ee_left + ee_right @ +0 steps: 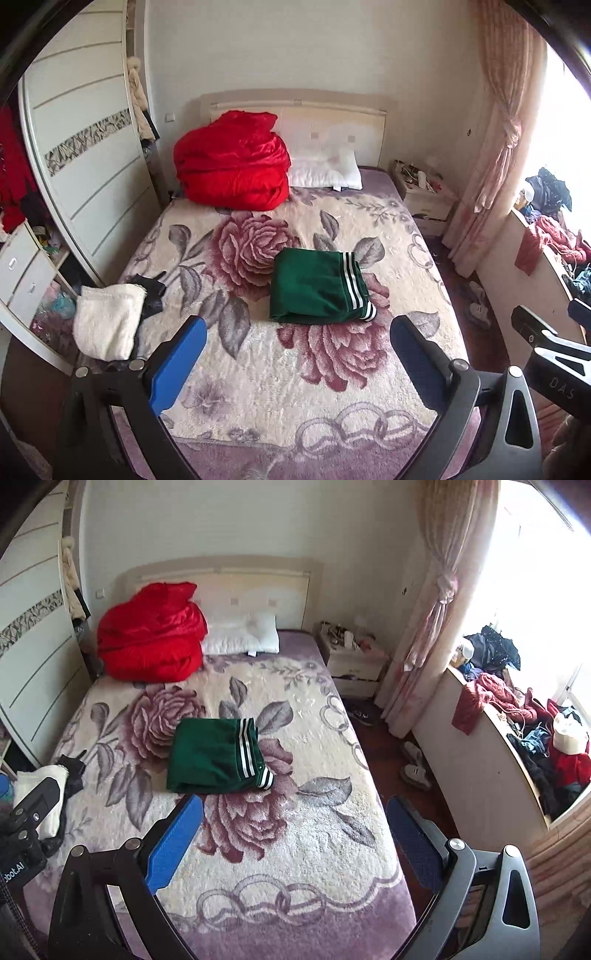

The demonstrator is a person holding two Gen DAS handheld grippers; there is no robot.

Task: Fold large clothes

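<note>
A green garment with white stripes (317,286) lies folded in a neat rectangle in the middle of the floral bed blanket (280,369). It also shows in the right wrist view (216,755). My left gripper (297,332) is open and empty, held above the foot of the bed, short of the garment. My right gripper (293,810) is open and empty too, at the same height to the right. A folded white towel (107,321) lies on a dark garment (151,295) at the bed's left edge.
A red quilt bundle (232,162) and a white pillow (325,171) lie at the headboard. A wardrobe (85,155) stands left of the bed. A nightstand (354,661), curtain (432,609), shoes (415,764) and a ledge piled with clothes (517,716) are on the right.
</note>
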